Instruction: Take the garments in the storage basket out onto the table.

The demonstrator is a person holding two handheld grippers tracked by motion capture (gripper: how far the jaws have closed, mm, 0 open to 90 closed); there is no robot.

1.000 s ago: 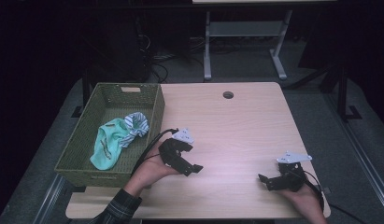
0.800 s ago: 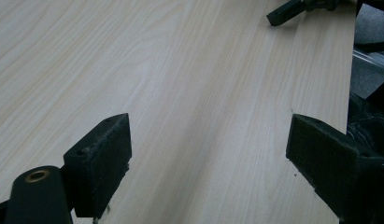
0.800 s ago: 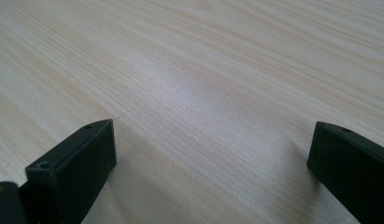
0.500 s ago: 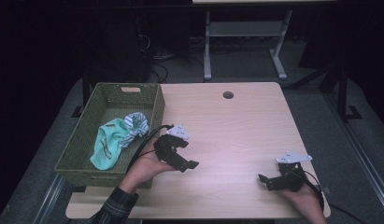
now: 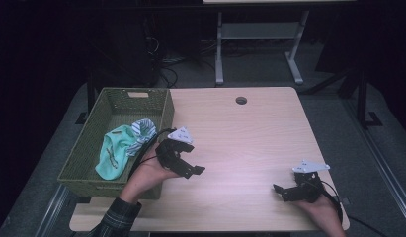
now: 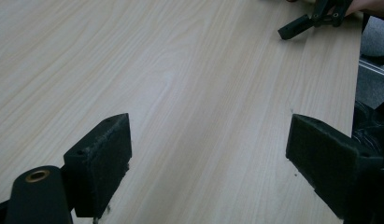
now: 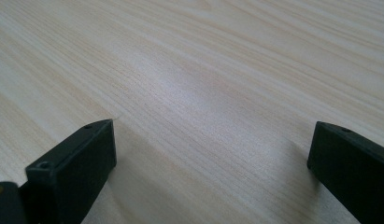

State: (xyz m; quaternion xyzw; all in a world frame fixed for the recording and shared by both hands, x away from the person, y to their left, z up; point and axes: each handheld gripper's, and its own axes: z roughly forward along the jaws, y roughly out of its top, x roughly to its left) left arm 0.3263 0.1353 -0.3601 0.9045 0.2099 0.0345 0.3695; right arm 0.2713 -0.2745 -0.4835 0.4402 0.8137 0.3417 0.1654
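High view: the left claw (image 5: pixel 186 167) hovers with jaws apart at 3 o'clock of the green basket (image 5: pixel 87 148), where the mint sock (image 5: pixel 114 152) lies; the right claw (image 5: pixel 289 191) rests open at 4 o'clock on the tabletop (image 5: pixel 250 143). Left gripper view: we should turn toward the sock. Right gripper view: jaws wide, nothing between.

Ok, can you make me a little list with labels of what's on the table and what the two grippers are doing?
table: light wood table
basket: green woven basket at the table's left edge
in basket: mint cloth and striped cloth
left gripper: left gripper open, holding nothing, beside the basket
right gripper: right gripper open, holding nothing, near the table's front right corner
between grippers: bare tabletop
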